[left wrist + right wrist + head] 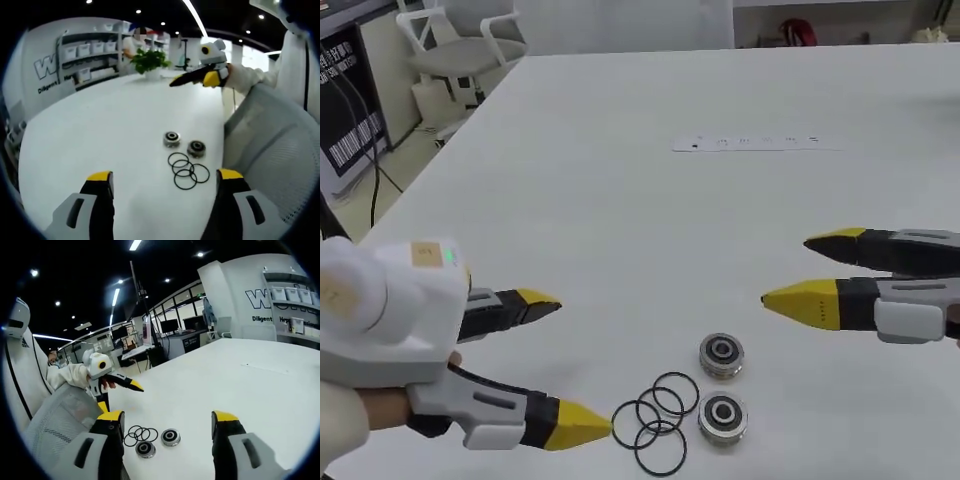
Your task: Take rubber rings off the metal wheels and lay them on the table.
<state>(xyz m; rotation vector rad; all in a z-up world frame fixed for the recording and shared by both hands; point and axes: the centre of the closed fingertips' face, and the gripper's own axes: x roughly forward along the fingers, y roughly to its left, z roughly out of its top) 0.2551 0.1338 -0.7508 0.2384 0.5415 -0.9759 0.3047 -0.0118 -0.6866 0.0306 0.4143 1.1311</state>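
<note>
The left gripper point(560, 365) sits at the lower left of the head view, its body pale and blocky, its two black jaws with yellow tips pointing toward the right of the frame and spread wide apart, one above the other. The right gripper point(790, 270) reaches in from the right edge at mid-height, its yellow-tipped jaws pointing left and likewise spread wide, the upper one set a little farther back. The two grippers face each other, well apart. In each gripper view the own jaws rise from the bottom corners, far apart. In the left gripper view, a white sleeve point(250, 75) runs back from the right gripper toward the upper right.
</note>
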